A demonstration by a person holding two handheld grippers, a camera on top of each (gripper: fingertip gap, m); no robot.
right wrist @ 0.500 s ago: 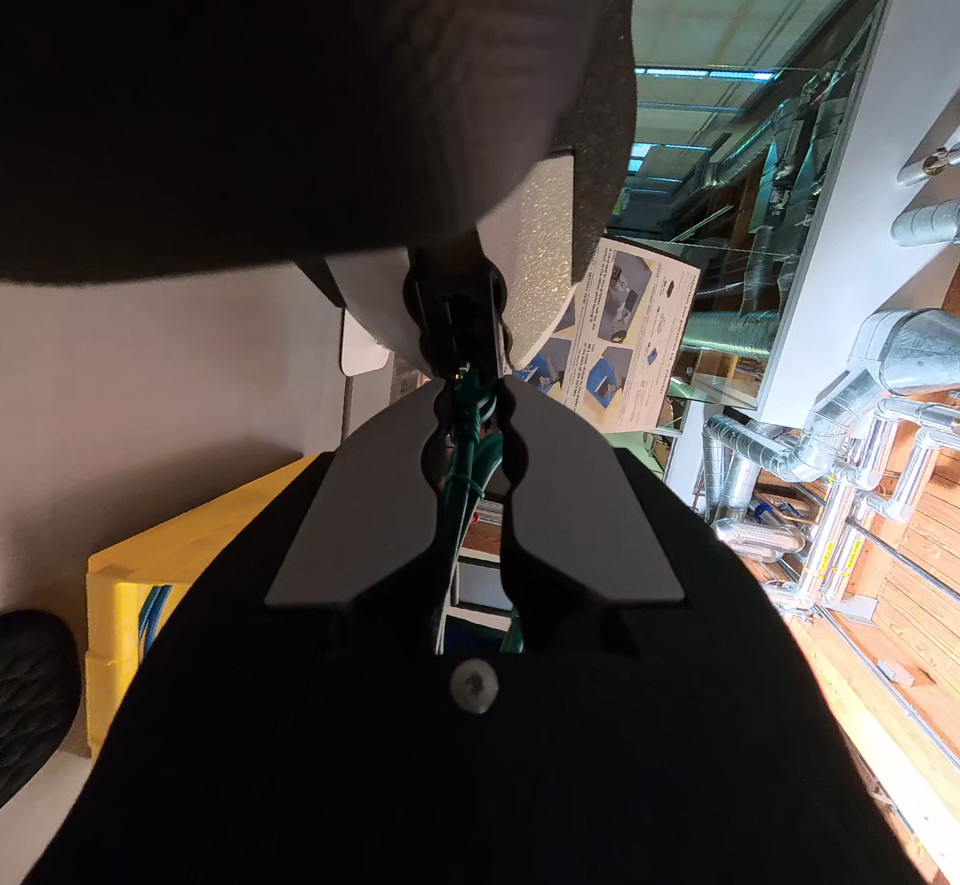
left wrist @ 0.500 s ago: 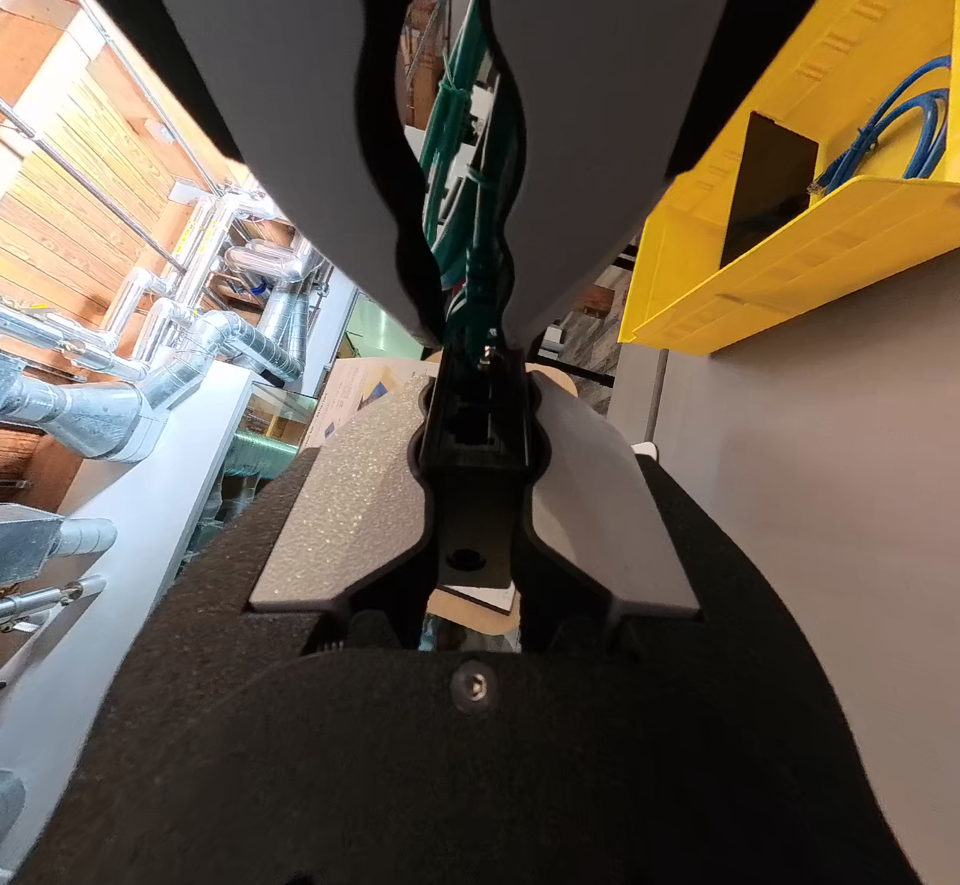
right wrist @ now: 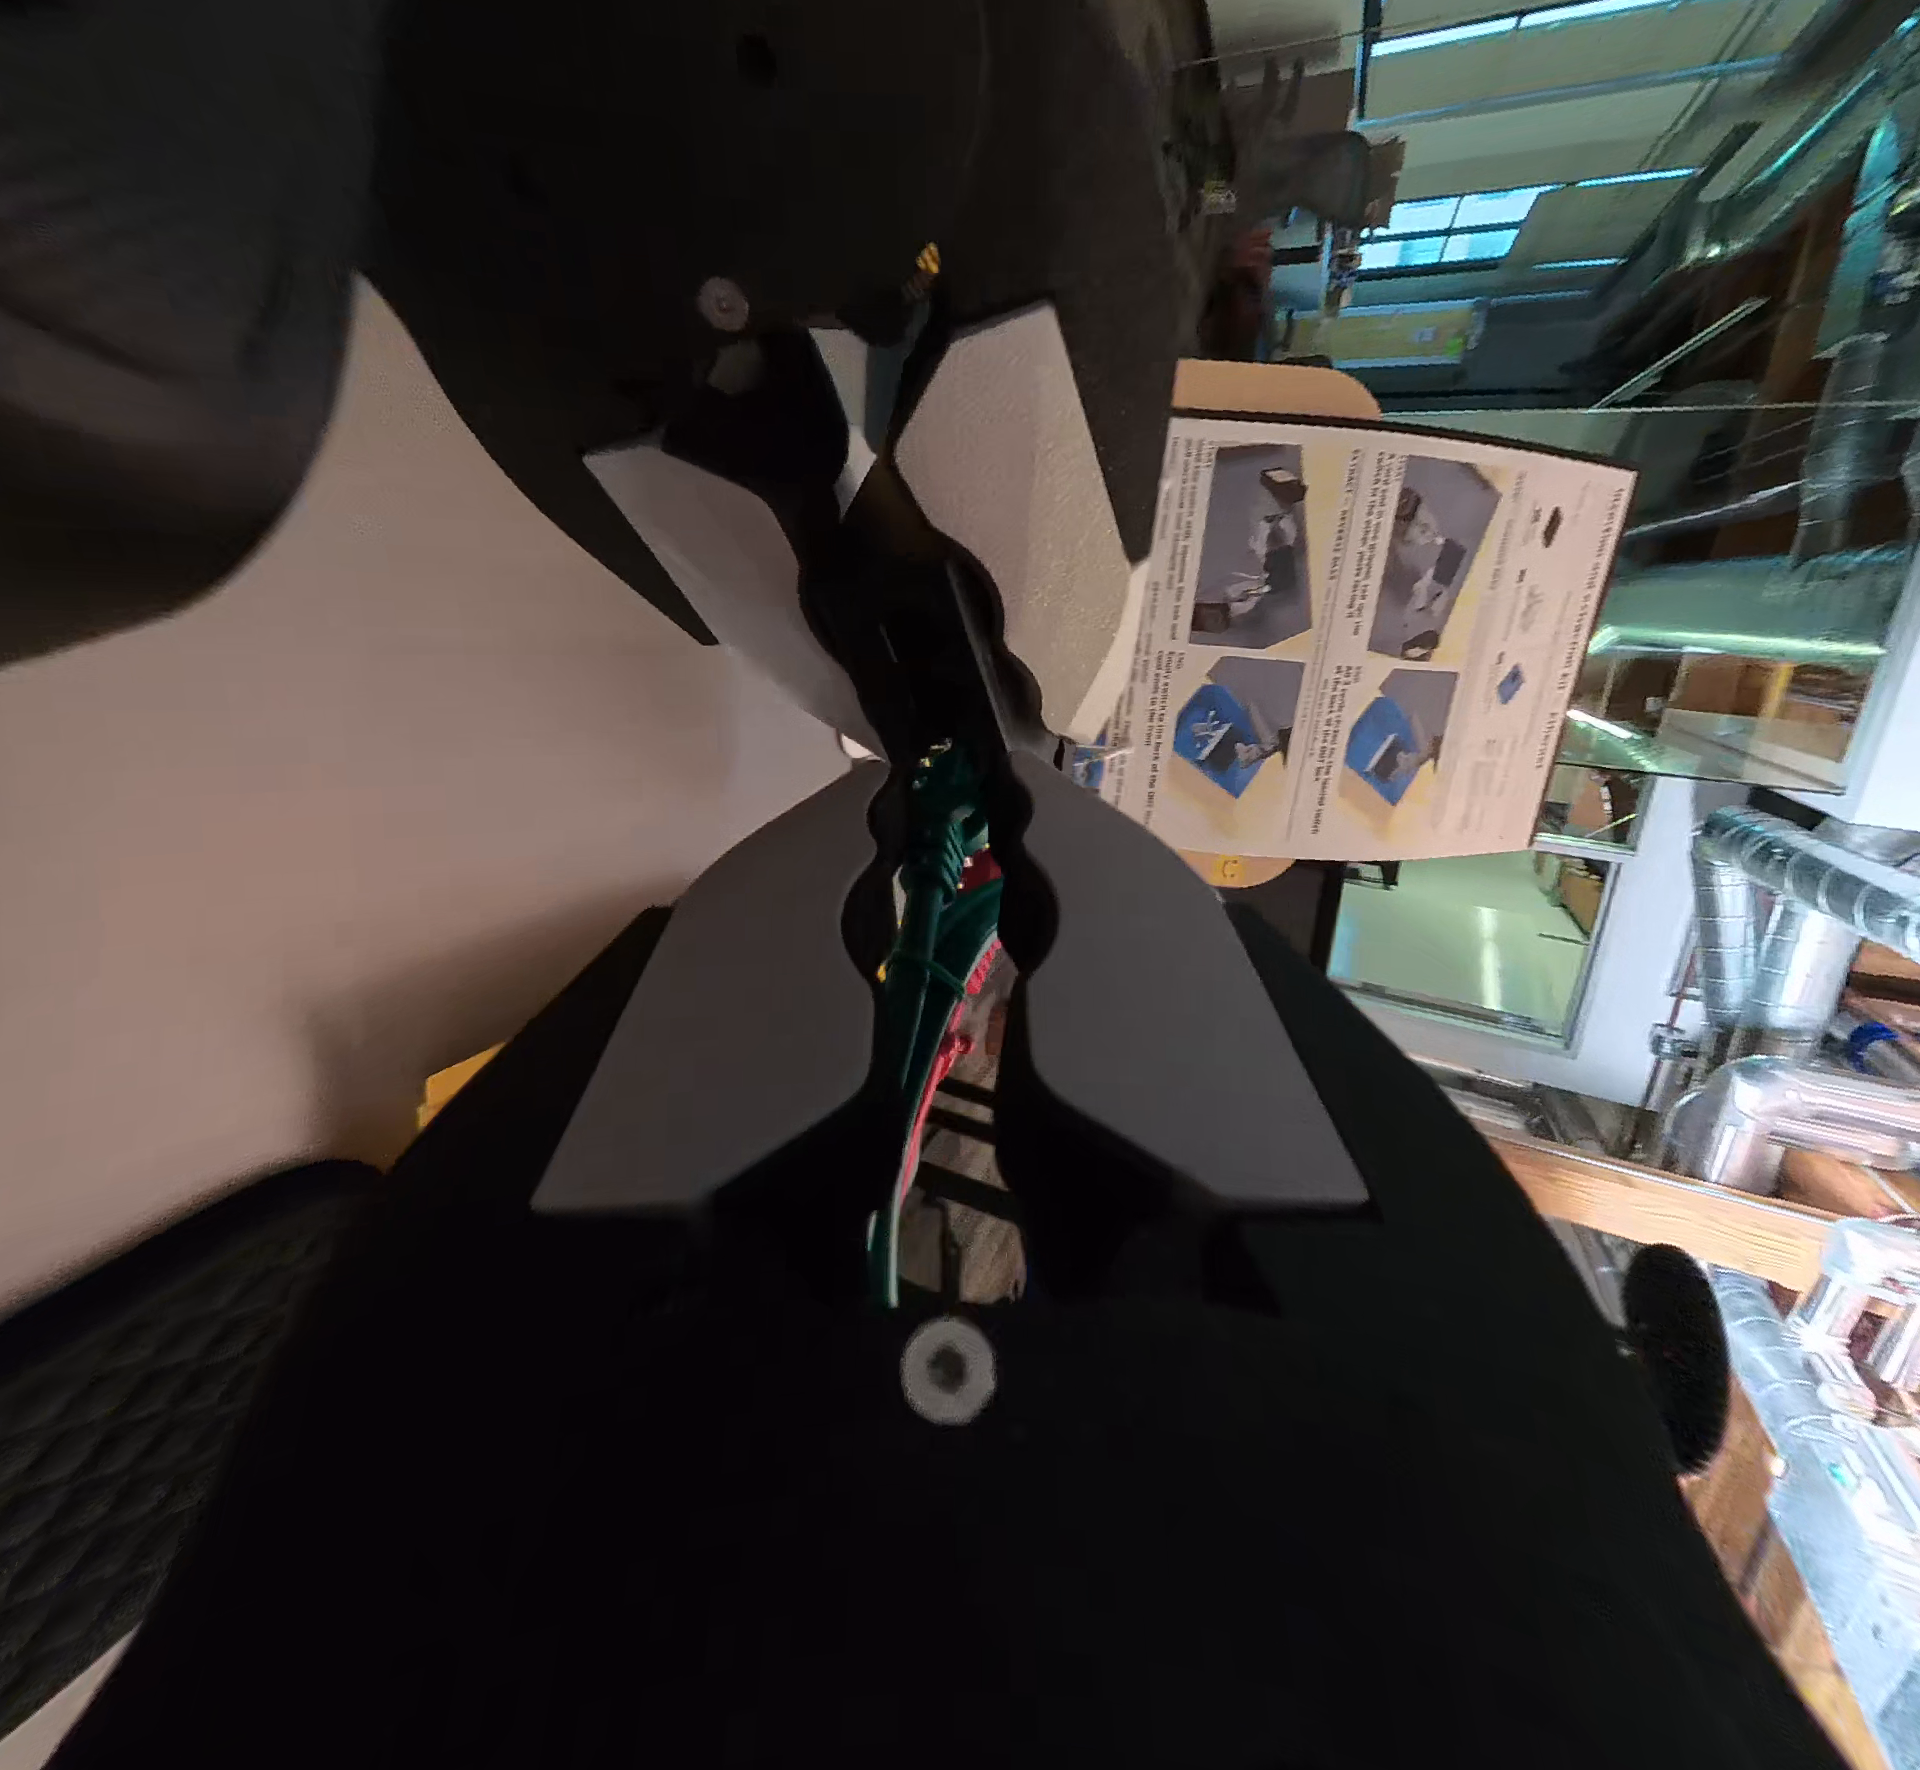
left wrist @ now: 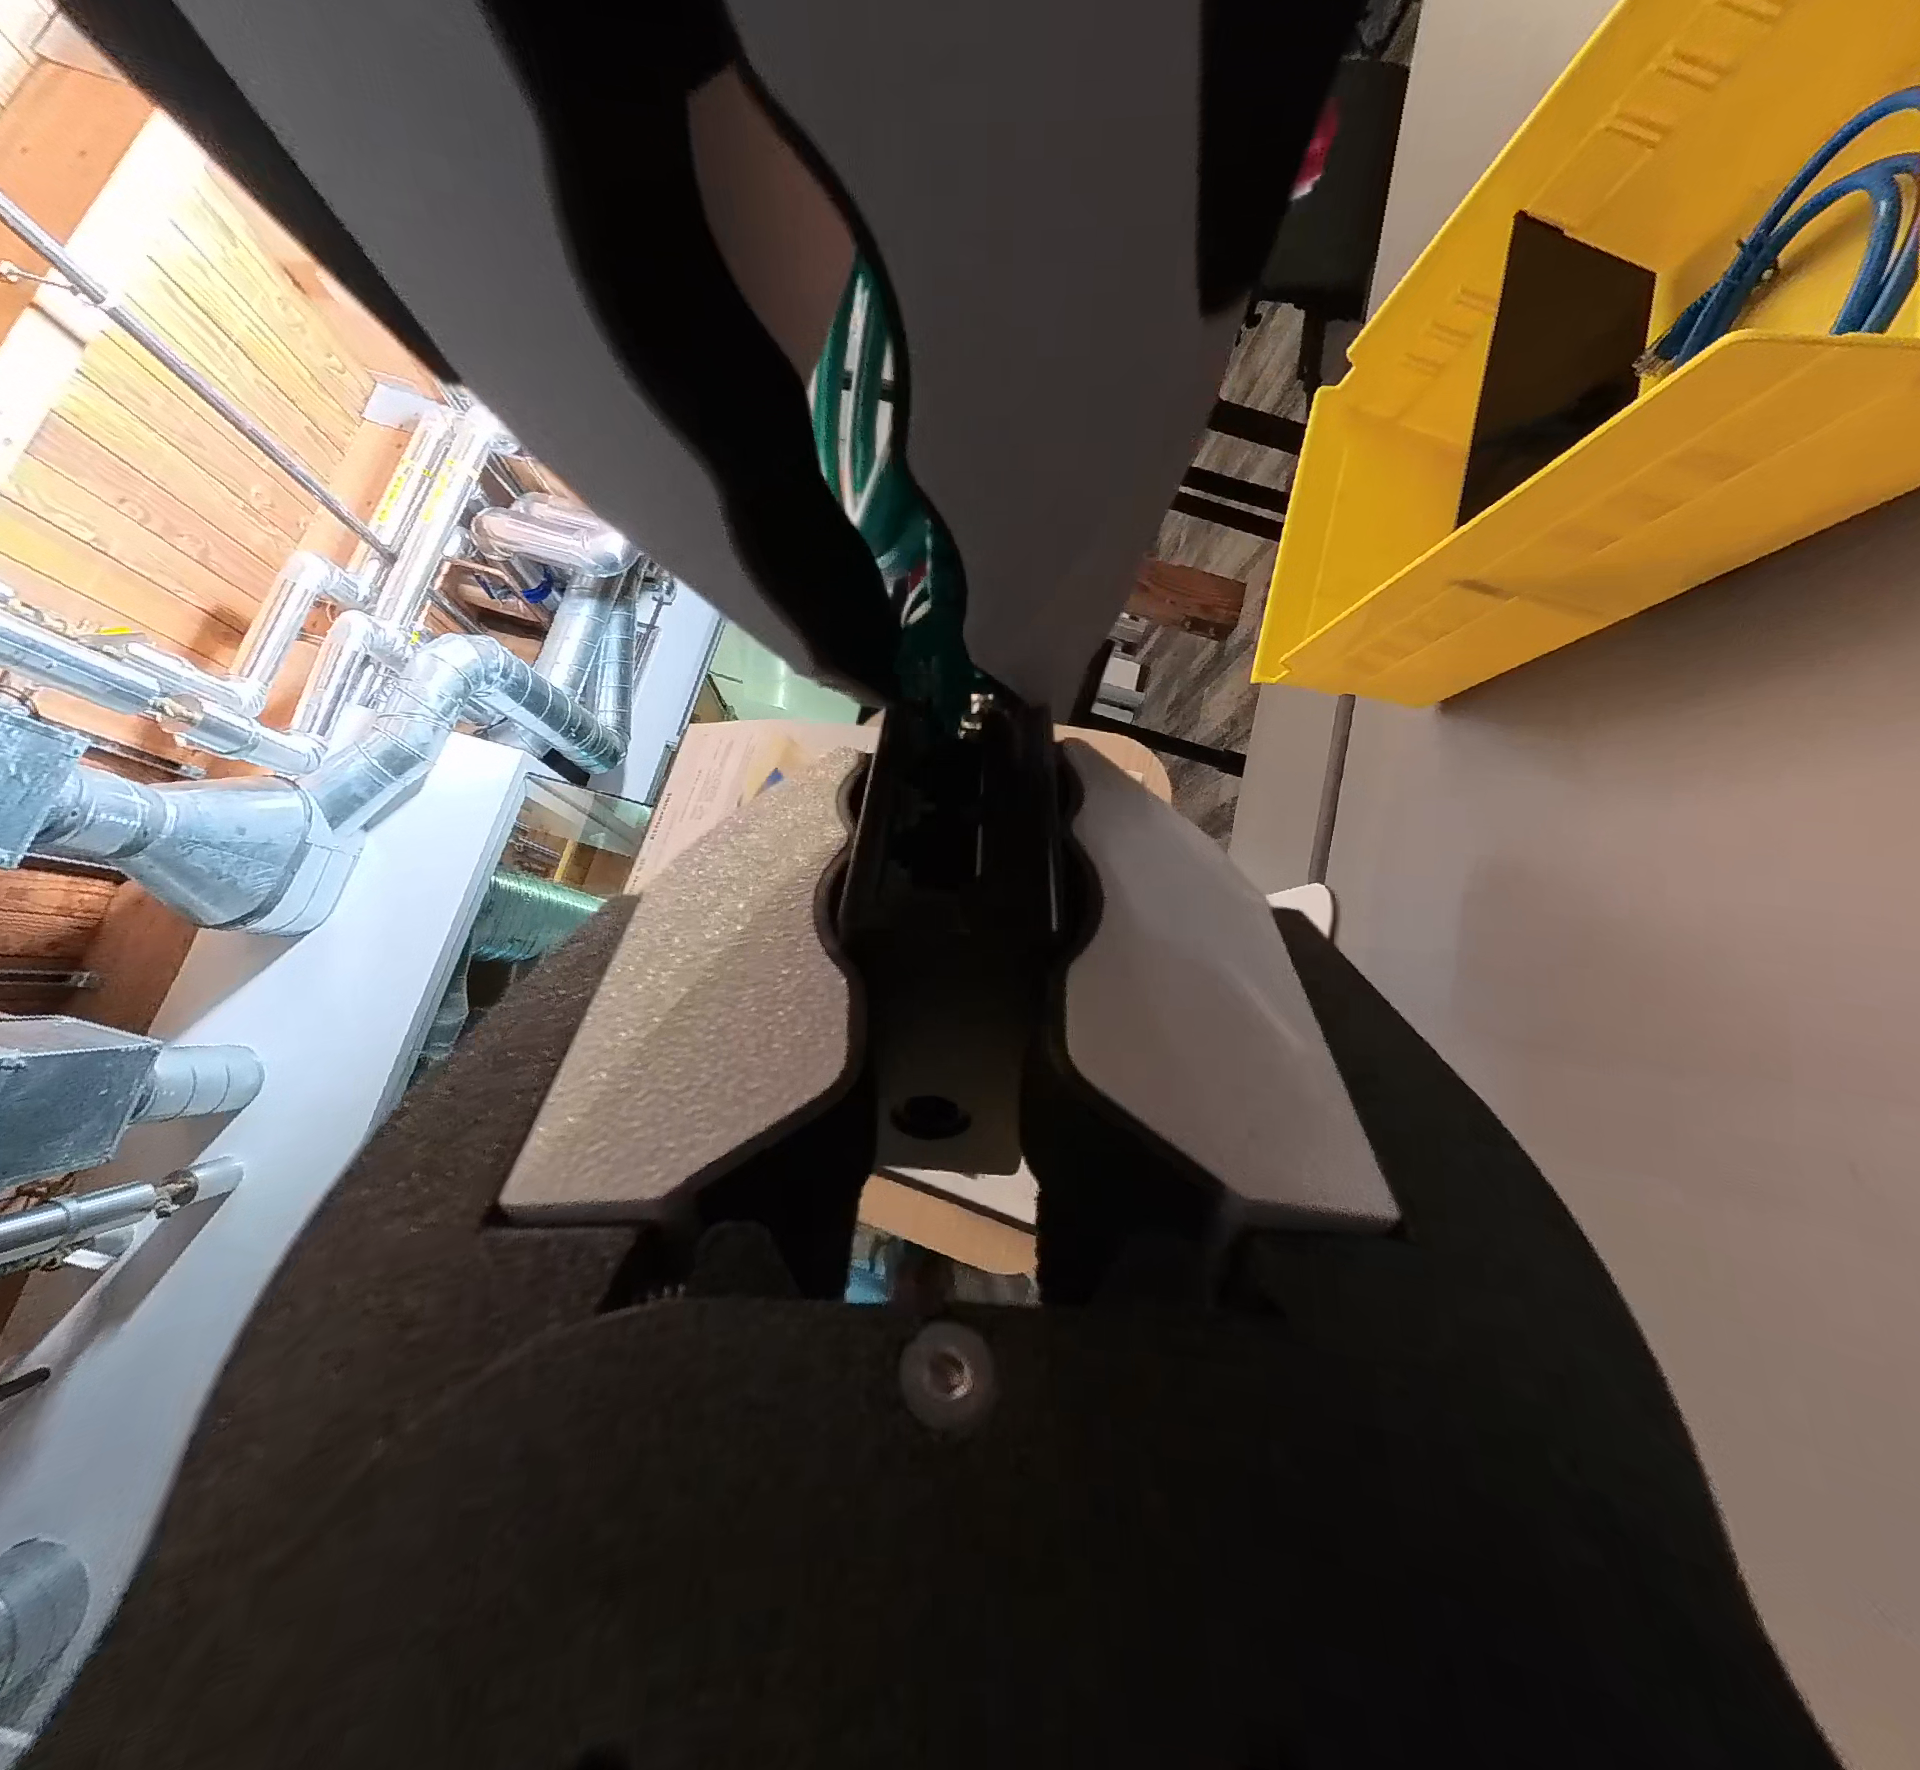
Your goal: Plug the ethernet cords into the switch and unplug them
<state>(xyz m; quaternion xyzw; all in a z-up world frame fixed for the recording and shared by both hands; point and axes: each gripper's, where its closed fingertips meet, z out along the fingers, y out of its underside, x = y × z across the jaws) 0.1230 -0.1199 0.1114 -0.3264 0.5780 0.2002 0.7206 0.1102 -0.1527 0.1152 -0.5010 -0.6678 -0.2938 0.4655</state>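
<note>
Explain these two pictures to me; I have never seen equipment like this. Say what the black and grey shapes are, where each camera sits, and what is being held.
No robot here: a person holds a two-finger tool in each hand, with a camera on each looking along its fingers. The grey plates are the fingers; the black bulk is the tool body. In the left wrist view, the left tool grips a black switch, and the other tool faces it from above. In the right wrist view, the right tool pinches a green cord just behind its plug, tip at the switch. The pictures are tilted sideways. A yellow bin of blue cords sits on the grey table, and an instruction sheet stands behind.
</note>
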